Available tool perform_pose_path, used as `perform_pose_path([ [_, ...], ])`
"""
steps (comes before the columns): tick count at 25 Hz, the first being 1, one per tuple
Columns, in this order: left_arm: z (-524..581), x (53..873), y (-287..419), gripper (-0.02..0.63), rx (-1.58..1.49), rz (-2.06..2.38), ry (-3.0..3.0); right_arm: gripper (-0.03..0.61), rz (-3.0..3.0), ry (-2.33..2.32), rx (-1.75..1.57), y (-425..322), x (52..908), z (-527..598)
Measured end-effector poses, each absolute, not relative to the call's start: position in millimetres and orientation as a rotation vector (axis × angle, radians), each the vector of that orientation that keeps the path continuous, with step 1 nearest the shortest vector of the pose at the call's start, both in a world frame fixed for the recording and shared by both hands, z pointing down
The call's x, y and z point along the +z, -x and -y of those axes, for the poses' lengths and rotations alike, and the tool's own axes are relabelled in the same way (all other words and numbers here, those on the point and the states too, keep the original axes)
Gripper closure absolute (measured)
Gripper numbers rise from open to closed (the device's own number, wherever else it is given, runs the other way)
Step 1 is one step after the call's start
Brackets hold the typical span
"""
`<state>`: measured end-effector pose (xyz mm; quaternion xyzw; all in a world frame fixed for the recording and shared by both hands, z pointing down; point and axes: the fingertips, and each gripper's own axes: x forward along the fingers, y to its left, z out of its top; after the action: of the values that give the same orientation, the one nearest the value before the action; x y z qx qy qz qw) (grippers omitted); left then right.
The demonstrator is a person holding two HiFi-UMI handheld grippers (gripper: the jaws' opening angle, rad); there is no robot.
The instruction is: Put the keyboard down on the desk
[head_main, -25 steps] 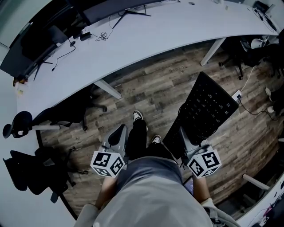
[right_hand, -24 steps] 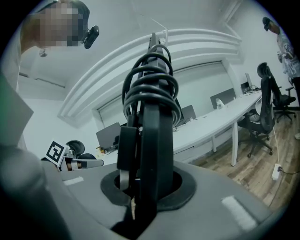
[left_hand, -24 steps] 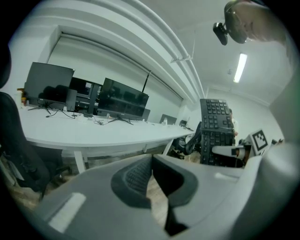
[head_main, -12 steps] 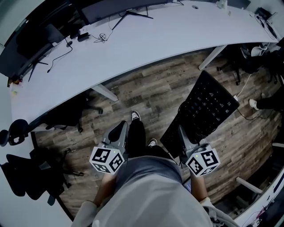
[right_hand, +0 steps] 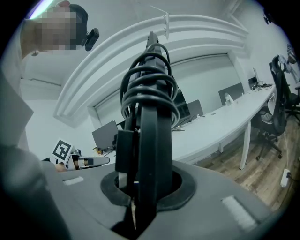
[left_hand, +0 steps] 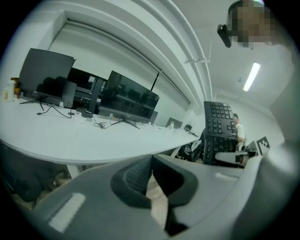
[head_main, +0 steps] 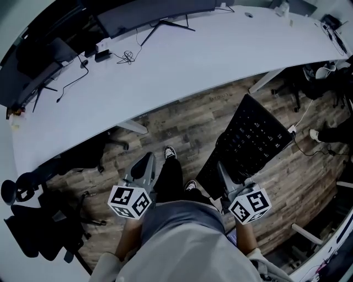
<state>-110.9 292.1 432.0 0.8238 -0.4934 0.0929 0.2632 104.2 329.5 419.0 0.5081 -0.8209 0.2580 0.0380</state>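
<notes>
Two grippers hang low over the wood floor (head_main: 187, 118), and the keyboard has not reached the bench. At 7 o'clock in the head view the left gripper (head_main: 146, 161) is empty, its jaws pressed together on nothing. The bench (head_main: 193, 55) sweeps from 9 o'clock over 12 to 2, white and mostly bare, with monitors (head_main: 154, 14) along its far edge near 11. At 4 o'clock the right gripper (head_main: 220, 165) has its jaws pinching the keyboard (head_main: 256, 135) by its near end. The keyboard juts toward 2 o'clock in the air above the floor, short of the bench edge, its cable (right_hand: 149, 75) coiled round it. The step in hand looks like the carry to the bench. Next, I judge, the keyboard must be brought over a bare stretch of bench, levelled, lowered until it lies flat, and only then let go.
</notes>
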Motion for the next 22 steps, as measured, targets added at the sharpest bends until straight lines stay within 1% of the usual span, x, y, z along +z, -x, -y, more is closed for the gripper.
perform_pose_path([
  [11, -190.4, 402.6, 163.5, 0.614, 0.135, 1.322, -2.248, 0.506, 2.534, -1.577, 0.777, -53.1, 390.9, -242.8],
  [22, -140.3, 386.9, 208.4, 0.614, 0.010, 1.289, -2.287, 0.506, 2.590, -1.586, 0.776, -3.0, 363.5, -178.0],
])
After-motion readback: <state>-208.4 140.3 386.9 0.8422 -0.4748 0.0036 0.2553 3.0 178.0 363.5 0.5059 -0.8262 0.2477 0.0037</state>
